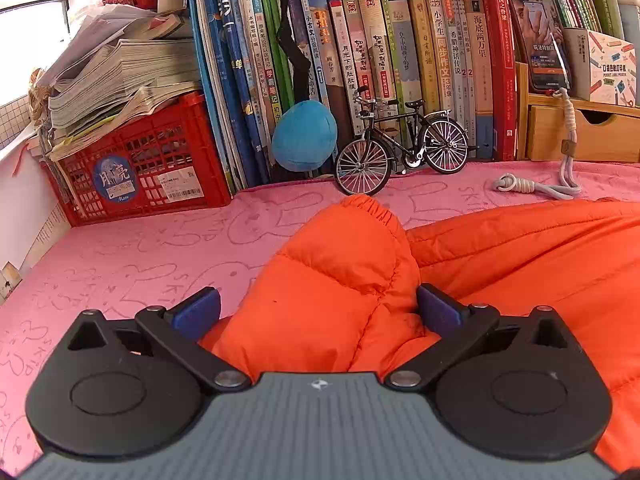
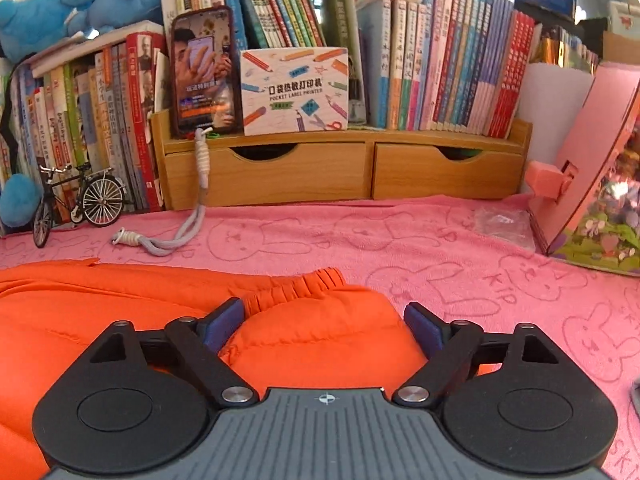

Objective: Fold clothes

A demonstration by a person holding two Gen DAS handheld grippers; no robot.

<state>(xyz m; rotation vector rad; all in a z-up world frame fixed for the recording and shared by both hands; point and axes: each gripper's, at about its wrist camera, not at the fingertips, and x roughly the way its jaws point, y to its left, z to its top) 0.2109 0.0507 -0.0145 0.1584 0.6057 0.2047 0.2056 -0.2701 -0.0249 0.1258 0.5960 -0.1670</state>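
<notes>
An orange puffer jacket (image 1: 520,264) lies on the pink rabbit-print cloth (image 1: 120,256). In the left wrist view one sleeve (image 1: 344,280) with an elastic cuff runs away from me between the fingers of my left gripper (image 1: 318,312). That gripper is open: a strip of pink cloth shows beside the left pad (image 1: 198,312), while the right pad (image 1: 438,312) sits against the fabric. In the right wrist view the other sleeve (image 2: 320,332), cuff (image 2: 304,284) pointing away, lies between the wide-set pads of my right gripper (image 2: 324,328), which is open.
Books line the back wall. A red crate (image 1: 140,160) with stacked papers stands at the left, beside a blue plush (image 1: 304,136) and a model bicycle (image 1: 400,148). A wooden drawer shelf (image 2: 340,168), phone (image 2: 204,68), white cord (image 2: 160,244) and pink box (image 2: 592,184) edge the cloth.
</notes>
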